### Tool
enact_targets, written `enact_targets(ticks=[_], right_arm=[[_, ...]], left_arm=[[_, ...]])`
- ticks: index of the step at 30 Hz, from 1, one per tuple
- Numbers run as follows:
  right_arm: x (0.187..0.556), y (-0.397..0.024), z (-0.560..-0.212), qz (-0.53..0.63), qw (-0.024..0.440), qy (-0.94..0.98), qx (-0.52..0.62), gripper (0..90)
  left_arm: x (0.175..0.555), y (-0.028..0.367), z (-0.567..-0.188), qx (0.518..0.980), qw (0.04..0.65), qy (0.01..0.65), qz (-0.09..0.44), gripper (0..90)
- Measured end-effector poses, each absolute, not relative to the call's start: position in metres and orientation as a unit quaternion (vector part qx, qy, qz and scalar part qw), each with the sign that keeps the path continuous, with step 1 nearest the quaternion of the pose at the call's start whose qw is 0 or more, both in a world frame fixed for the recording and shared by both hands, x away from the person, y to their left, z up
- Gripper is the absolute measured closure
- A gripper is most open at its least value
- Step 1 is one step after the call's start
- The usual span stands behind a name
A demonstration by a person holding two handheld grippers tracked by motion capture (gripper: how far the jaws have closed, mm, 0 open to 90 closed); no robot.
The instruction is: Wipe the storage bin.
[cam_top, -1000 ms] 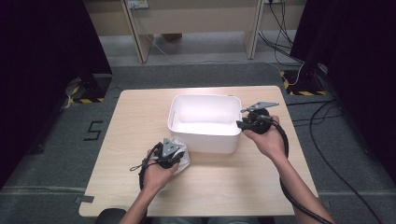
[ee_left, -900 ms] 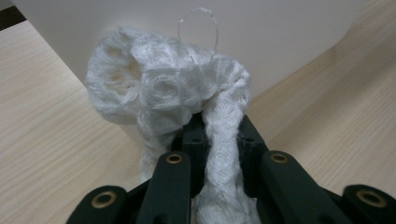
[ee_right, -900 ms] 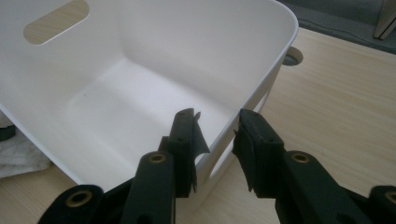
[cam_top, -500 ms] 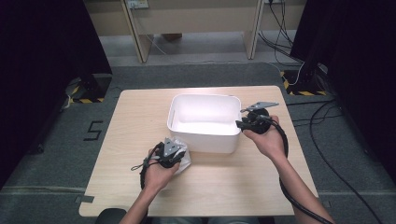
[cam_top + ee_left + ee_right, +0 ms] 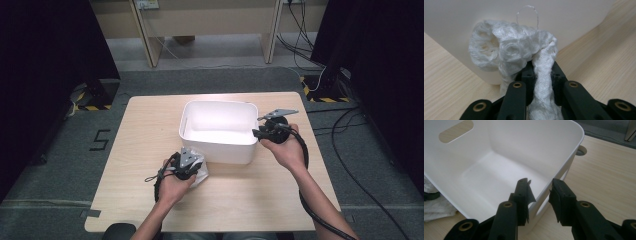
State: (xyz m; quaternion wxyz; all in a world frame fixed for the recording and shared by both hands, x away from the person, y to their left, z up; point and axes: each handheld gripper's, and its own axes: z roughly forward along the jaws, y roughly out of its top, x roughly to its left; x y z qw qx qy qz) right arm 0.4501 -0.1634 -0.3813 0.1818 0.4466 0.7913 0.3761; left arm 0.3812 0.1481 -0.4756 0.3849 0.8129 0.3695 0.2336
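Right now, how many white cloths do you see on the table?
1. The white knitted cloth lies in front of the white plastic bin, pinched in the left gripper. None lies inside the bin.

Cloth point(image 5: 199, 172) before tub point(image 5: 220, 131), on table point(image 5: 145, 130).

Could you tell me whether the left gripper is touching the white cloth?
Touching. In the left gripper view, the left gripper has its jaws shut on a twisted strand of the white cloth, pinched between the pads, in front of the white bin.
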Motion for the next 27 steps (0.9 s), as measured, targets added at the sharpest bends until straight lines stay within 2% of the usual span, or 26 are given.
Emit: enact_targets(ticks=[27], right_arm=[[0.449,-0.161,-0.381,0.375,0.180,0.792,0.447,67.3]], left_arm=[[0.378,0.144,-0.435,0.798,0.413,0.338,0.281,78.4]])
